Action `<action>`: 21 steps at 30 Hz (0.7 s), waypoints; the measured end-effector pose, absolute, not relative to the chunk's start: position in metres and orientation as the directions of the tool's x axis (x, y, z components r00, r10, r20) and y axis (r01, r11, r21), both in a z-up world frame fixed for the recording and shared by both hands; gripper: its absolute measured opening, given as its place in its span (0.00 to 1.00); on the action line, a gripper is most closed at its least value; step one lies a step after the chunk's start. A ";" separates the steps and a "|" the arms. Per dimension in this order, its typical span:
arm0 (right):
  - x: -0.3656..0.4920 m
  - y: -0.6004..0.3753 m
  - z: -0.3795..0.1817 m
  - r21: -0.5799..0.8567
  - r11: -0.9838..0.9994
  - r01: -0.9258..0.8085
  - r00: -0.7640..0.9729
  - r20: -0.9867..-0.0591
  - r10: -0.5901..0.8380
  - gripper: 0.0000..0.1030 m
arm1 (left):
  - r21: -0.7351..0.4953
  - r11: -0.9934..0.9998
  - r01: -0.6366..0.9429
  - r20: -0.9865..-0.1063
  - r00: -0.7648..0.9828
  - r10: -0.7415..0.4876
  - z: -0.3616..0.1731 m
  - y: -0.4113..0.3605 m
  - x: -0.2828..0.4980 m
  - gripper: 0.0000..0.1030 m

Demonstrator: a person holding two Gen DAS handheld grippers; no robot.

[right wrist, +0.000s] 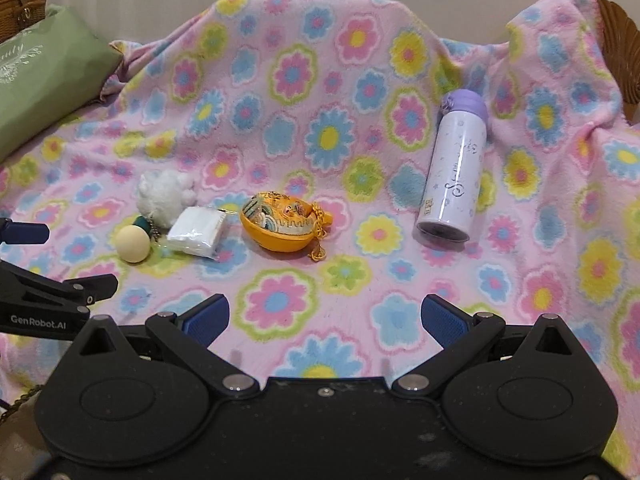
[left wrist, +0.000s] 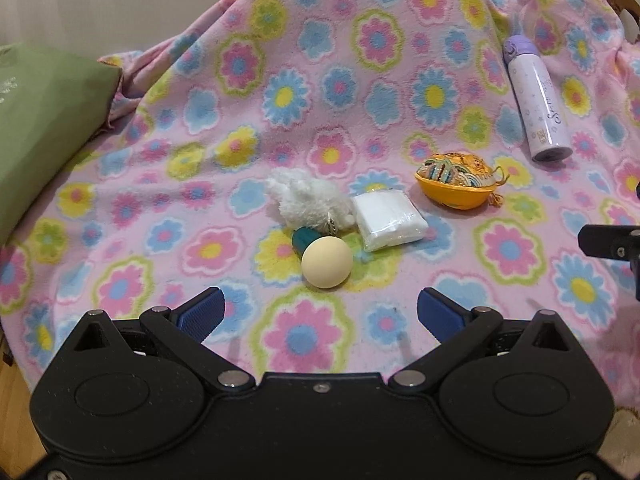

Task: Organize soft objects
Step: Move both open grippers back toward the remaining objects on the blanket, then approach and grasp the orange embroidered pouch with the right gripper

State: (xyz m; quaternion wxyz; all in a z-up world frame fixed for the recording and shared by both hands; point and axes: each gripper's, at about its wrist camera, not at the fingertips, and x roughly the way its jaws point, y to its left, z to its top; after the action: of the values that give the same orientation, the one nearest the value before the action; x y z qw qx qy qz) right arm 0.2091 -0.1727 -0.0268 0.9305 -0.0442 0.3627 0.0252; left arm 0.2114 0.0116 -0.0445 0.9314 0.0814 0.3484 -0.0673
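Currently spread wide and empty: left tongs (left wrist: 320, 312) and right tongs (right wrist: 325, 316), both above floral blanket (left wrist: 360, 80). Directly ahead of left tongs: cream ball (left wrist: 327, 263), touching white plush toy (left wrist: 308, 200) and white packet (left wrist: 388, 216). Ahead-left of right tongs: orange pouch (right wrist: 282, 224). Ahead-right: purple bottle (right wrist: 456, 172), lying down.

Fleecy cloth blanket (right wrist: 360, 80); glossy bottle (right wrist: 454, 176); fluffy plush toy (right wrist: 164, 196).
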 end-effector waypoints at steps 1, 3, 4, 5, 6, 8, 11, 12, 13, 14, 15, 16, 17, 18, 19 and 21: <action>0.212 -0.174 -0.029 -0.055 0.995 -0.077 0.731 -0.682 0.019 1.00 | 0.099 0.979 0.180 -0.663 0.745 -0.070 -0.047 0.012 0.214 0.97; 0.218 -0.176 -0.036 -0.030 0.997 -0.070 0.718 -0.695 0.029 1.00 | 0.091 0.980 0.175 -0.669 0.740 -0.070 -0.051 0.013 0.219 0.97; 0.221 -0.177 -0.039 -0.019 0.998 -0.063 0.711 -0.703 0.031 1.00 | 0.086 0.981 0.174 -0.672 0.737 -0.072 -0.054 0.014 0.221 0.97; 0.224 -0.178 -0.043 -0.012 0.998 -0.056 0.703 -0.710 0.032 1.00 | 0.080 0.982 0.174 -0.674 0.735 -0.075 -0.056 0.014 0.223 0.97; 0.227 -0.179 -0.047 -0.006 0.999 -0.052 0.696 -0.717 0.032 1.00 | 0.075 0.982 0.172 -0.677 0.732 -0.076 -0.058 0.015 0.225 0.97; 0.231 -0.179 -0.055 -0.001 0.999 -0.051 0.686 -0.727 0.034 1.00 | 0.067 0.983 0.169 -0.683 0.726 -0.078 -0.063 0.016 0.229 0.97; 0.240 -0.180 -0.064 0.022 0.999 -0.048 0.672 -0.739 0.049 1.00 | 0.059 0.983 0.173 -0.693 0.716 -0.084 -0.070 0.016 0.234 0.97; 0.242 -0.180 -0.066 0.024 0.999 -0.047 0.672 -0.739 0.049 1.00 | 0.055 0.984 0.172 -0.700 0.709 -0.085 -0.072 0.017 0.237 0.97; 0.245 -0.179 -0.069 0.021 0.999 -0.047 0.671 -0.740 0.047 1.00 | 0.048 0.984 0.170 -0.709 0.700 -0.086 -0.074 0.017 0.241 0.97; 0.249 -0.179 -0.071 0.015 0.999 -0.050 0.670 -0.741 0.045 1.00 | 0.040 0.985 0.169 -0.713 0.695 -0.091 -0.075 0.018 0.244 0.97; 0.252 -0.178 -0.073 0.012 0.998 -0.056 0.669 -0.741 0.047 1.00 | 0.040 0.984 0.171 -0.714 0.695 -0.092 -0.076 0.018 0.247 0.97; 0.256 -0.178 -0.075 0.008 0.998 -0.061 0.668 -0.743 0.047 1.00 | 0.046 0.984 0.170 -0.713 0.696 -0.087 -0.077 0.018 0.250 0.97; 0.260 -0.177 -0.077 0.007 0.998 -0.063 0.667 -0.743 0.047 1.00 | 0.056 0.984 0.169 -0.710 0.700 -0.079 -0.078 0.019 0.253 0.97; 0.264 -0.177 -0.079 0.007 0.998 -0.063 0.666 -0.744 0.047 1.00 | 0.062 0.984 0.168 -0.709 0.701 -0.075 -0.079 0.019 0.256 0.97; 0.267 -0.177 -0.081 0.009 0.998 -0.062 0.666 -0.745 0.048 1.00 | 0.063 0.984 0.166 -0.710 0.701 -0.073 -0.082 0.020 0.259 0.97; 0.275 -0.178 -0.086 0.018 0.998 -0.057 0.666 -0.744 0.051 1.00 | 0.045 0.987 0.155 -0.712 0.698 -0.078 -0.087 0.024 0.265 0.97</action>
State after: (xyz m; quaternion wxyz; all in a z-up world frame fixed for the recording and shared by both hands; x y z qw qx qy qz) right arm 0.2753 -0.1777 -0.0858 0.9128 -0.0031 0.4073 0.0296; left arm 0.2648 0.0238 -0.0866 0.9199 0.0507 0.3837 -0.0633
